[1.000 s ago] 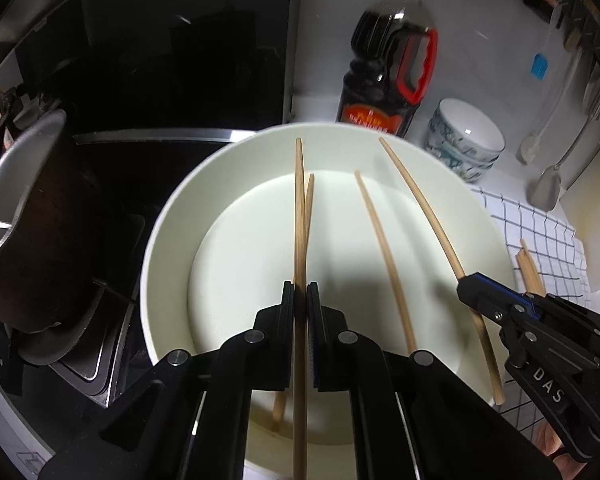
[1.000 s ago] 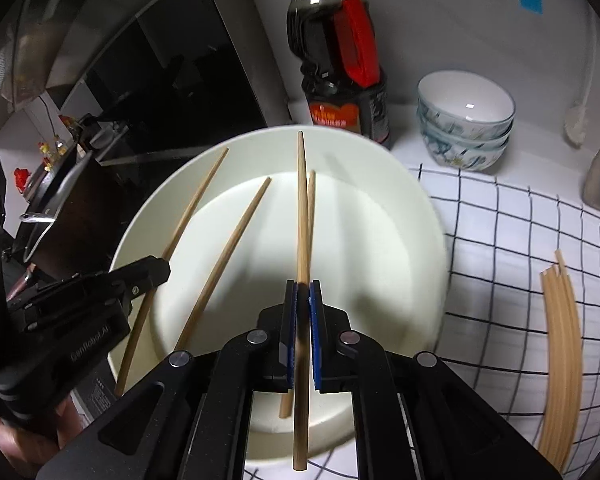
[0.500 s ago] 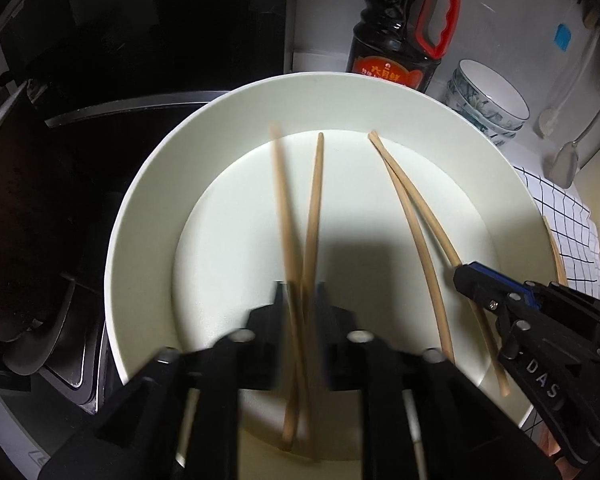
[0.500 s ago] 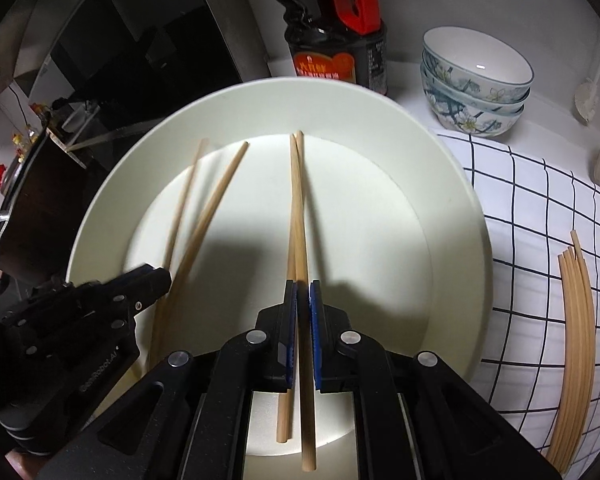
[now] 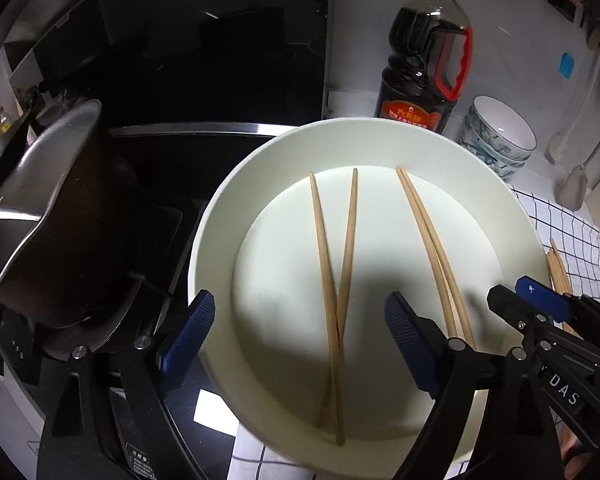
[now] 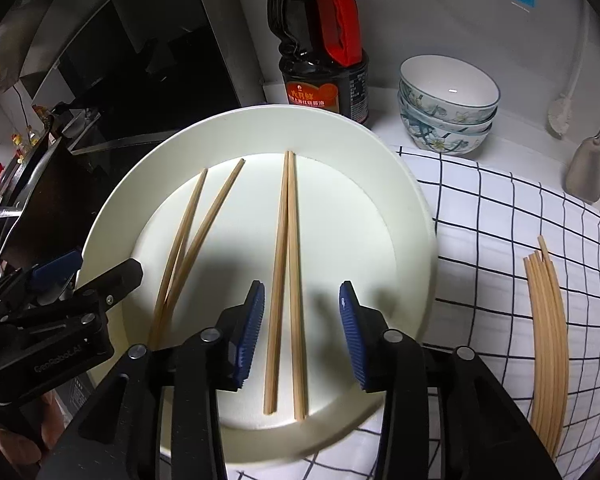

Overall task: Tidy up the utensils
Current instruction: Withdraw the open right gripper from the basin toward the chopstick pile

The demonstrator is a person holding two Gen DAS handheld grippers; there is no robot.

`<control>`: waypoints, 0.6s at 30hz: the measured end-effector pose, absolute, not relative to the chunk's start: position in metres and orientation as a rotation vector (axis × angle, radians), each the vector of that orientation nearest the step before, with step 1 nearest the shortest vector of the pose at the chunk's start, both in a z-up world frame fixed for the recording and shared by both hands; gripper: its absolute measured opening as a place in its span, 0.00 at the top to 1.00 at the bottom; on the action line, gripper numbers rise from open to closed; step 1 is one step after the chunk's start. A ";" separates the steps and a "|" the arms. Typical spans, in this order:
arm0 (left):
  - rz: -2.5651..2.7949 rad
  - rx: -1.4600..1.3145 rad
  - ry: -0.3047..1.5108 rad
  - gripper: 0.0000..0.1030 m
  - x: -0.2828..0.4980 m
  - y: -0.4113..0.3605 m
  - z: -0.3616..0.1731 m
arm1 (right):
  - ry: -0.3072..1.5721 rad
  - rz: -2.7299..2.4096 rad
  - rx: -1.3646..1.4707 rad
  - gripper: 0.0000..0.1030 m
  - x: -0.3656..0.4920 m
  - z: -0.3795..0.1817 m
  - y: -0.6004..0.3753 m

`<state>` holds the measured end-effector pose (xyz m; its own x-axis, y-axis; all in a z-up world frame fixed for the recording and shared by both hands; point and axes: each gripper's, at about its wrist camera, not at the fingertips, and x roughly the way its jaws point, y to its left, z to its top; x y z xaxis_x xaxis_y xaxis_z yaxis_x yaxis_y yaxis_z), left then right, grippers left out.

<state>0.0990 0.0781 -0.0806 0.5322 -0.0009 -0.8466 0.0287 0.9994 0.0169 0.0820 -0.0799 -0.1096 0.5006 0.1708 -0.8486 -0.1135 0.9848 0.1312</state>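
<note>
counter by the stove: two pairs of chopsticks [image 6: 286, 280] lie on the plate [image 6: 416, 216], left gripper [image 5: 296, 332] and right gripper [image 6: 302, 332] opening empty above them, a bundle [image 6: 548, 344] left on the cloth [image 6: 500, 216].

Before me, the white tabletop [image 6: 388, 128] carries a checked cloth [image 6: 500, 240], plate [image 6: 416, 216], stacked bowls [image 6: 446, 108] and sauce bottle [image 6: 324, 56].

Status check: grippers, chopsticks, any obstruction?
Left gripper and right gripper both opening, pads touching nothing. Crossed pair and parallel pair flat on white plate. More chopsticks wait on checked cloth; nothing blocking.
</note>
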 end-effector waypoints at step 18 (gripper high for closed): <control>-0.009 0.004 1.004 0.07 0.061 0.063 -0.055 | 1.008 0.145 0.095 0.38 0.040 -0.086 -0.109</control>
<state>0.0615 0.0626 -0.0547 0.5369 -0.0060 -0.8436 0.0094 1.0000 -0.0012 0.0398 -0.1095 -0.0862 0.5247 0.1651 -0.8351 -0.0775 0.9862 0.1462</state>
